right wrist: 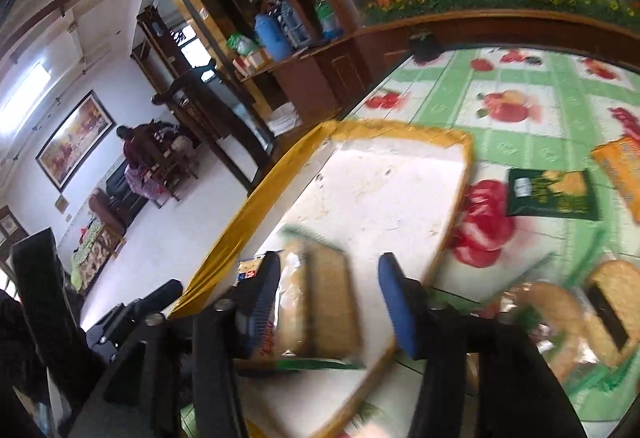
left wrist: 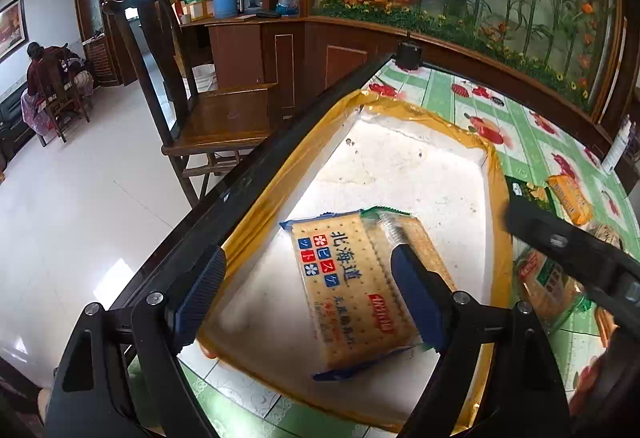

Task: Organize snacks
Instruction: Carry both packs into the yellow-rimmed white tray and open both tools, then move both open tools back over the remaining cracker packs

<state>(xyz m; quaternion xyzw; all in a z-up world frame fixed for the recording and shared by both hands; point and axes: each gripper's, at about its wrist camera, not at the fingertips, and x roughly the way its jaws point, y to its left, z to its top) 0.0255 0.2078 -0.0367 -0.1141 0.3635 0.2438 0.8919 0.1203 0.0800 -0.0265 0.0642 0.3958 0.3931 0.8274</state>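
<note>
Because the white tray (left wrist: pixel 404 158) with the yellow-taped rim is serving as the collecting spot, two cracker packs are already lying inside it at its near end: the blue-edged cracker pack (left wrist: pixel 352 290) and, touching its right side, the green-edged cracker pack (left wrist: pixel 408 234). The left tongs (left wrist: pixel 308 294) are hanging wide apart over the blue-edged pack, gripping nothing, so I judge them to be between placements. The right tongs (right wrist: pixel 328 302) are also gaping wide above the green-edged pack, holding nothing; that view is blurring, so contact is unclear. Right of the tray, loose on the counter (left wrist: pixel 448 94), are sitting a dark green packet (right wrist: pixel 552 194), an orange pack (left wrist: pixel 570 198) and a round-biscuit pack (left wrist: pixel 548 286), presumably waiting to go in.
</note>
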